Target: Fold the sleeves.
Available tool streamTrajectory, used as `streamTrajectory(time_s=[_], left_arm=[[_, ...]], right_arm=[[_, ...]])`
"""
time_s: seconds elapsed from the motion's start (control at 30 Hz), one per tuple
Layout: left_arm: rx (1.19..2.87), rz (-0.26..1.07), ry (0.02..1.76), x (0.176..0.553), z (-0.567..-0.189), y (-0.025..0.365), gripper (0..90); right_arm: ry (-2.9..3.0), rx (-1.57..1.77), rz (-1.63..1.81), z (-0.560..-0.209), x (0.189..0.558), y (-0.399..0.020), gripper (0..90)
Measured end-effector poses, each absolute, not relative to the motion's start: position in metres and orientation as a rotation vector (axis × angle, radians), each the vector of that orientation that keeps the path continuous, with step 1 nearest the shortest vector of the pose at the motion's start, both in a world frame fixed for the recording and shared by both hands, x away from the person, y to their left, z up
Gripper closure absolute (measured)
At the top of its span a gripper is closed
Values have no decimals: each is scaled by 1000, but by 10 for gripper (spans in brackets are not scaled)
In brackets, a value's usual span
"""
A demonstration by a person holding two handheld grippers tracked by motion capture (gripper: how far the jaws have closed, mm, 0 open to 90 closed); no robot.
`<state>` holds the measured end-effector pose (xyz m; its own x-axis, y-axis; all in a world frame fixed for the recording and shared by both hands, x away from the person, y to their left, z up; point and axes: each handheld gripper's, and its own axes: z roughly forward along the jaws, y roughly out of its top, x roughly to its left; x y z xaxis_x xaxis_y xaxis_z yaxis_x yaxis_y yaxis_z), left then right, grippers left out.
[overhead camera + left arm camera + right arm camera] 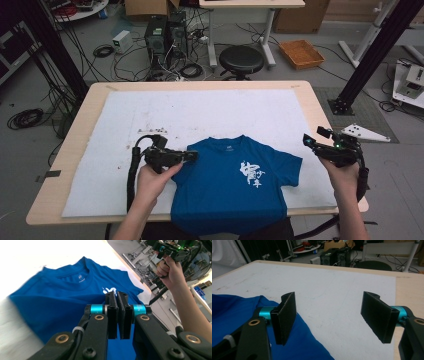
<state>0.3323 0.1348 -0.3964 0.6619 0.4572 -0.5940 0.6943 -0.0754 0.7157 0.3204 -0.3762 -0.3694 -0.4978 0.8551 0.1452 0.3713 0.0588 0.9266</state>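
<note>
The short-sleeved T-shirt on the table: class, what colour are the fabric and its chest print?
Blue T-shirt with a white print, clearest in the high view.

Left gripper (192, 156) being held level in left hand (152, 176), pointing toward right side, jaws pressing together with nothing between. Right gripper (312, 141) hovering in right hand (345, 172), jaws standing wide apart, forearms reaching in from bottom edge.

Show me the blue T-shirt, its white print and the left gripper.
T-shirt (215, 190): high view, on the plain blue chest.
White print (251, 173): high view, middle of the print.
Left gripper (117, 312): left gripper view, where the closed jaws meet.
</note>
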Motion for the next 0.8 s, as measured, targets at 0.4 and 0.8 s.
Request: streamTrajectory(time_s=[0.4, 0.8], left_arm=[[1780, -227, 956, 344, -421, 85, 813], [1735, 66, 905, 334, -405, 120, 533]], right_arm=[[1905, 1218, 1429, -371, 321, -375, 284], [1874, 1283, 1408, -375, 322, -381, 288]])
